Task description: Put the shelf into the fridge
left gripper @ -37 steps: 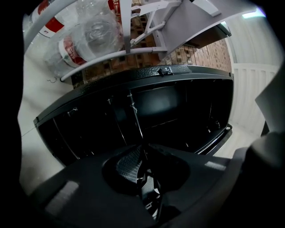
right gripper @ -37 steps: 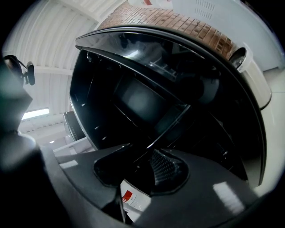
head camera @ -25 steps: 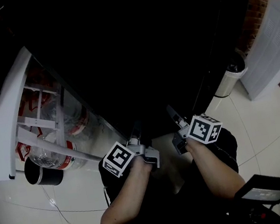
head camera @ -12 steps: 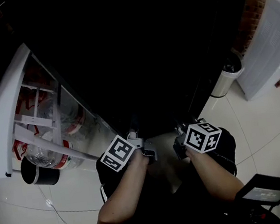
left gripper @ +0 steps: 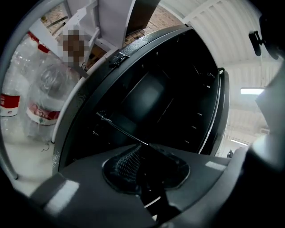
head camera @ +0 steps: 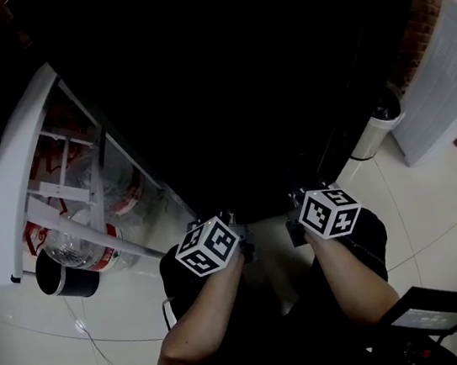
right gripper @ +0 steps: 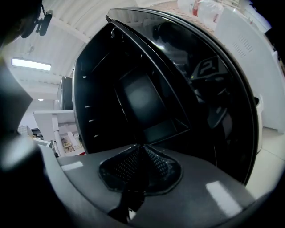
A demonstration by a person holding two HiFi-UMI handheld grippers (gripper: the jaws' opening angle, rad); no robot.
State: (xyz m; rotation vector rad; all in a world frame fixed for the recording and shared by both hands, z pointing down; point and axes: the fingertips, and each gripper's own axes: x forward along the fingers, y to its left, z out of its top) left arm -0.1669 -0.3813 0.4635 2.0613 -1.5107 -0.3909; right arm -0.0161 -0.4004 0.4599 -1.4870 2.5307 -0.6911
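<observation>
The fridge stands open in front of me, its inside black. In the head view the dark glass shelf cannot be made out. The left gripper view shows the shelf as a thin edge running into the jaws of my left gripper, which is shut on it. In the right gripper view the shelf is a dark reflecting pane. Its edge ends between the pads of my right gripper, whose jaws have just been closing onto it. Both the left gripper and the right gripper sit low at the fridge mouth.
The white fridge door hangs open at the left with water bottles in its racks. Below it is a black cup. A white cylinder and a white panel stand to the right on the tiled floor.
The right gripper's fingers, spread a second ago, have come together. Both grippers have rolled, so their marker cubes show other faces. Neither hand has shifted much.
</observation>
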